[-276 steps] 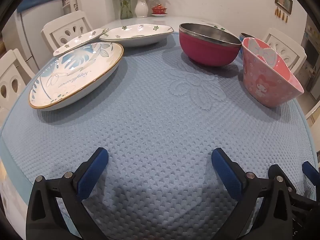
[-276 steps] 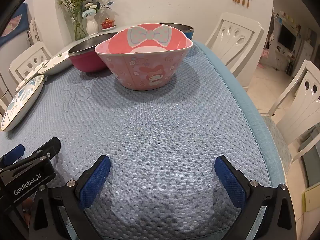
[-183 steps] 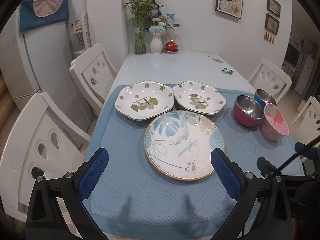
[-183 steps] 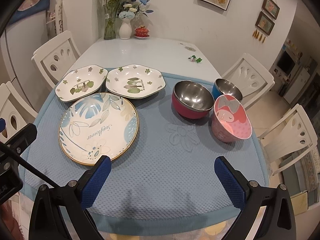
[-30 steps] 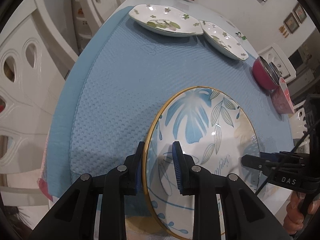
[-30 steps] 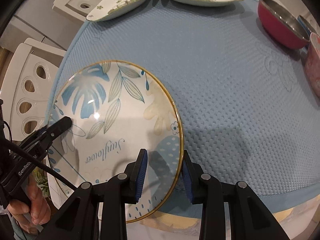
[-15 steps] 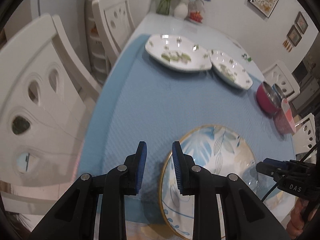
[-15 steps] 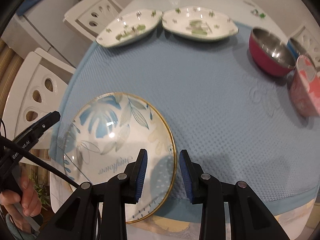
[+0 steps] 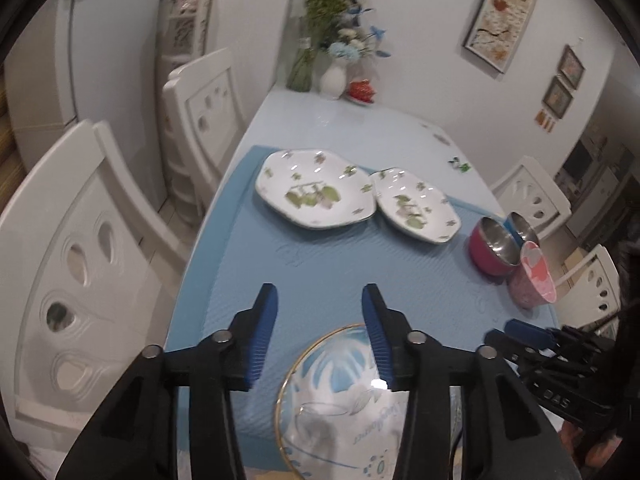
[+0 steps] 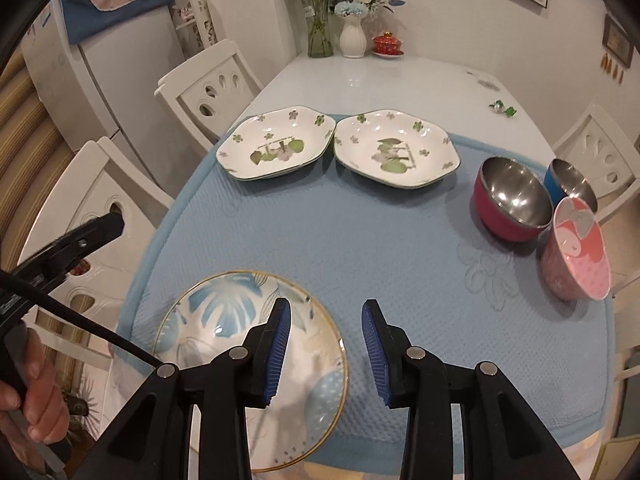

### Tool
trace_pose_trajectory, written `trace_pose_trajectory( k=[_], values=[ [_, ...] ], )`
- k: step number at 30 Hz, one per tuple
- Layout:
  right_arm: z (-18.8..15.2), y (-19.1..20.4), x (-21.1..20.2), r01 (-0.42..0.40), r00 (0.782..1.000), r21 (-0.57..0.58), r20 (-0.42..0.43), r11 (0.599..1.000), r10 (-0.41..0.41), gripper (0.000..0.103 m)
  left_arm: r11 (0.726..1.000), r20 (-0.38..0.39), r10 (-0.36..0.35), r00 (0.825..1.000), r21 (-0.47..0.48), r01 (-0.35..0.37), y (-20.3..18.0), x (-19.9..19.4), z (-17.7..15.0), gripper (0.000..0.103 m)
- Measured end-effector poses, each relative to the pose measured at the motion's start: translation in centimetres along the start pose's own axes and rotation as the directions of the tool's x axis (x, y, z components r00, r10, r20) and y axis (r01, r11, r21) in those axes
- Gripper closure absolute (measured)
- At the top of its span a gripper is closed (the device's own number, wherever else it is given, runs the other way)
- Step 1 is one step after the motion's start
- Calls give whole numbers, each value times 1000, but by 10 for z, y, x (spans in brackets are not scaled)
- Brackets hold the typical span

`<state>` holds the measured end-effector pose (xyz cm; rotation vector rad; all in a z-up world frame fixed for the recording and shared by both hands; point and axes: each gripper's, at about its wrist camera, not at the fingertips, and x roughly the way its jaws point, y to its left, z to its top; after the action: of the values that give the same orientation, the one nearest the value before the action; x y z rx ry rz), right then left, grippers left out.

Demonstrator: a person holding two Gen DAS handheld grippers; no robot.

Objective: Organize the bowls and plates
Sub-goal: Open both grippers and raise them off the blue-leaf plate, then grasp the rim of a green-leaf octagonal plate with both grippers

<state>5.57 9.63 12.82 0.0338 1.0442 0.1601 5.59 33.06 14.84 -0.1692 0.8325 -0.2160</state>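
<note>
Blue-leaf plate [image 10: 224, 332]: flat on the blue mat [image 10: 380, 240], near left edge. Left gripper [image 9: 320, 336] and right gripper [image 10: 326, 340]: above it, jaws opening, partly apart, gripping and touching nothing.

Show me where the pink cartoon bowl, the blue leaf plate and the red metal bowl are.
pink cartoon bowl [image 10: 578, 254], right wrist view, inside wall.
blue leaf plate [image 10: 224, 312], right wrist view, leaf pattern.
red metal bowl [image 10: 514, 194], right wrist view, steel interior.
</note>
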Motion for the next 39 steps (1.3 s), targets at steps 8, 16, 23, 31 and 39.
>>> trace_pose_trajectory(
  k=[8,16,23,31,39],
  values=[
    [29,-13,5,-70,997,77,-10,995,71,67,999,30,-9,1000,37,8,-5,2,17,54],
    [66,-9,13,-123,992,92,17,988,122,53,999,86,-30,996,27,28,6,9,44,27],
    [94,-6,29,-173,985,136,37,975,169,49,999,59,-46,997,27,45,15,39,65,27],
    [117,-11,76,-185,983,239,39,953,181,49,991,-21,-129,991,-40,128,46,109,96,30],
    [133,-23,135,-159,984,315,-27,936,176,49,990,-102,-128,986,-77,121,68,176,113,30]
  ],
)
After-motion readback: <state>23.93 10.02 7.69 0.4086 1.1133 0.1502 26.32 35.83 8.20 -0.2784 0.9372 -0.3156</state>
